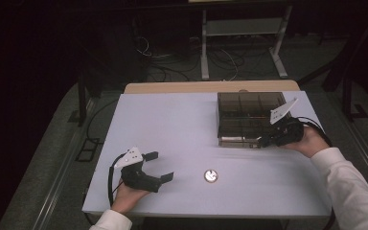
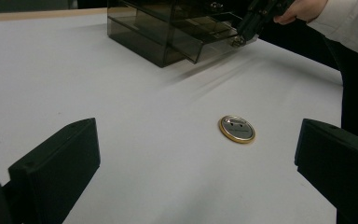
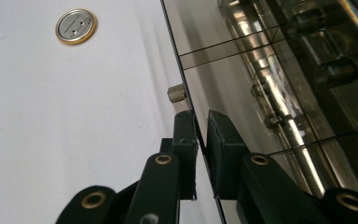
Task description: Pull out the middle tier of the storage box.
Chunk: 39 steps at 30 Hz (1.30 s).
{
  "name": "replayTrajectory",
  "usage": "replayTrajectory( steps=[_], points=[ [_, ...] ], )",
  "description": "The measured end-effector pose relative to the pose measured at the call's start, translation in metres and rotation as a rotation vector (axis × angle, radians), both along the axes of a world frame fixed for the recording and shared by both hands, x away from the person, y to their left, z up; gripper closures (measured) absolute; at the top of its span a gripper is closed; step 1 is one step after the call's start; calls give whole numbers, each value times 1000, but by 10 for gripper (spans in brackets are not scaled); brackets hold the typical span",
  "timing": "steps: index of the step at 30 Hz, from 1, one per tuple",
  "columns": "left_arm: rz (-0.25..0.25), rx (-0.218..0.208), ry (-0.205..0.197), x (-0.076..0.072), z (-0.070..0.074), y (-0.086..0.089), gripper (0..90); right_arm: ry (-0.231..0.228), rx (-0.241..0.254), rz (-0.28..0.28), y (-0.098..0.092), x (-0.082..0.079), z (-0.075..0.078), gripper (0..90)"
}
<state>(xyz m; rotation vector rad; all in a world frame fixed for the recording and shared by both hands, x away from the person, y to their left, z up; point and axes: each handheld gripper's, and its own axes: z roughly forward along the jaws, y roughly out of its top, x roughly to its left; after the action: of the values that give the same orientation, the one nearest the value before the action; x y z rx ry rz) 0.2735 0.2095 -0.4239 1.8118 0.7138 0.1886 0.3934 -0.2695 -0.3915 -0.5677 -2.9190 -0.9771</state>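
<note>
Right gripper (image 3: 201, 140) fingers clamped on drawer front (image 3: 191, 112) of smoked organiser (image 1: 249, 115) at far right of desk (image 1: 172, 124), judged for pulling drawer out. Left gripper (image 1: 159, 166) held wide open, empty, near badge (image 1: 211, 175), likely next pick.

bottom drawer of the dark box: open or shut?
Open: the drawer sticks out past the box, right gripper clamped on its front.

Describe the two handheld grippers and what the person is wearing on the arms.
Both the left gripper and right gripper are black, each topped by a grey three-cornered plate. A black cable loops from each body. The left's jaws end in broad, blocky black pads; the right's linkage arms carry brass-coloured pivot rings. The person wears white long sleeves.
</note>
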Motion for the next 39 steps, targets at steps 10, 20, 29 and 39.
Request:
replayTrajectory(
  steps=[10,20,29,39],
  points=[
    [4,-2,2,0,0,0,0,-3,-7,27,0,-4,-1,814],
    [4,-3,4,0,0,0,0,4,-2,45,1,-11,-3,816],
    [3,-5,4,0,0,0,0,11,-3,46,1,-14,-4,816],
    [0,-6,3,0,0,0,0,20,18,25,2,-17,1,766]
  ],
)
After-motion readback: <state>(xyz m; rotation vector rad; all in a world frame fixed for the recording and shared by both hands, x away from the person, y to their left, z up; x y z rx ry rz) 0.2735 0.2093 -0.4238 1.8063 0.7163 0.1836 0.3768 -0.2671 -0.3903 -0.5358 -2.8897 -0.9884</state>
